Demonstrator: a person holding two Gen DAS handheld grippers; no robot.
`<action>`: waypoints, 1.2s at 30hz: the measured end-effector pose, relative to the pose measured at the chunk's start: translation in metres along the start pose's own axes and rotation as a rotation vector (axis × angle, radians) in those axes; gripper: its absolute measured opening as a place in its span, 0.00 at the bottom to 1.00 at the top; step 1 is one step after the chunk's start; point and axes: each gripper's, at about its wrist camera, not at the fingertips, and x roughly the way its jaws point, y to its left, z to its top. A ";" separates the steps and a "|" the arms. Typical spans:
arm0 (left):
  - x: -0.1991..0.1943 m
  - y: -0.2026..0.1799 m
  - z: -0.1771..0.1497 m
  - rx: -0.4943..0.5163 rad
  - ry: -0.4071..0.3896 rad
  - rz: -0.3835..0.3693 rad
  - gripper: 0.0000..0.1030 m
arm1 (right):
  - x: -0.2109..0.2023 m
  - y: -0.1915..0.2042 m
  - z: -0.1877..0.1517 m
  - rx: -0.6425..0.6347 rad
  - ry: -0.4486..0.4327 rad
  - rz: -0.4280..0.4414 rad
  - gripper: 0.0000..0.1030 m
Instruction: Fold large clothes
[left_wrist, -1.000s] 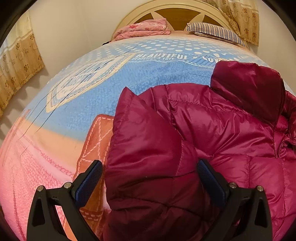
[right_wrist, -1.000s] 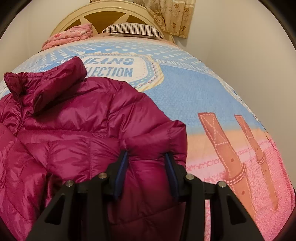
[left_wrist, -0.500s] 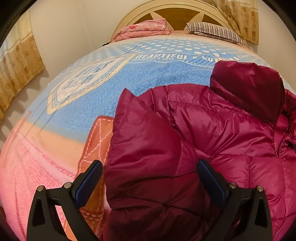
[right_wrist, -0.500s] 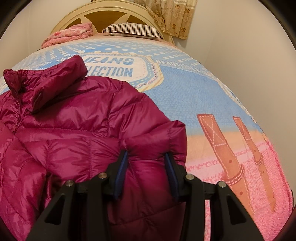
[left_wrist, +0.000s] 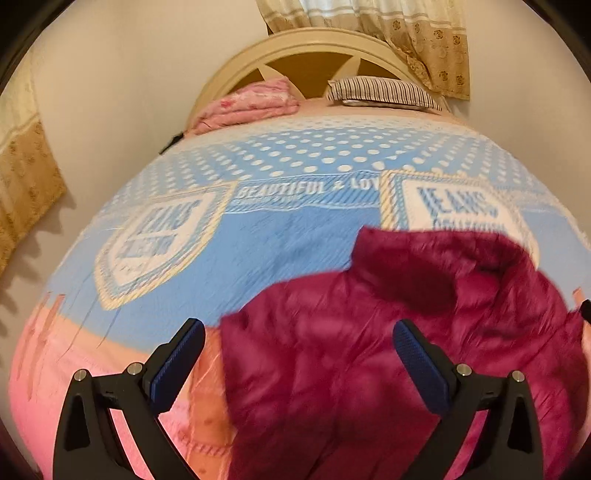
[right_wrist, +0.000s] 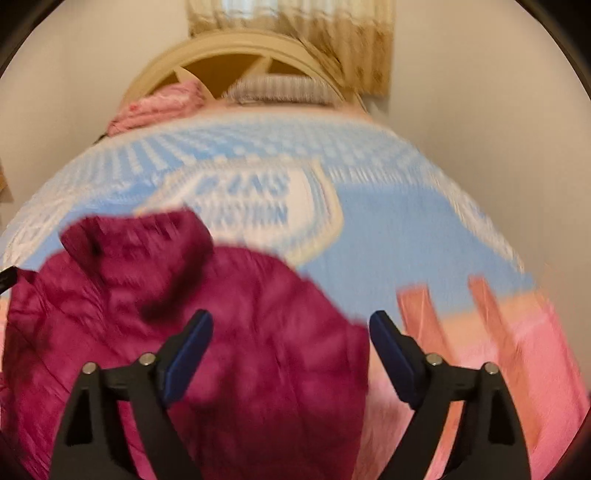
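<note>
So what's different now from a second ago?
The right gripper has let go of the jacket, its jaws opening. Both views have pulled up and away, showing more bed and headboard. The left gripper stays open, and the jacket still lies on the bed.

jacket (left_wrist: 388, 350) lies on the bed (left_wrist: 295, 236); pillow (left_wrist: 380, 92) and folded blanket (left_wrist: 251, 103) behind it.
</note>
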 end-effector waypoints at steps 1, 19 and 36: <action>0.006 -0.002 0.011 -0.007 0.008 -0.001 0.99 | 0.002 0.004 0.010 -0.015 -0.004 0.012 0.87; 0.126 -0.050 0.062 0.114 0.214 -0.087 0.12 | 0.111 0.054 0.055 -0.170 0.191 0.137 0.20; 0.076 -0.041 -0.027 0.237 0.018 -0.055 0.08 | 0.068 0.067 -0.022 -0.446 0.015 0.057 0.07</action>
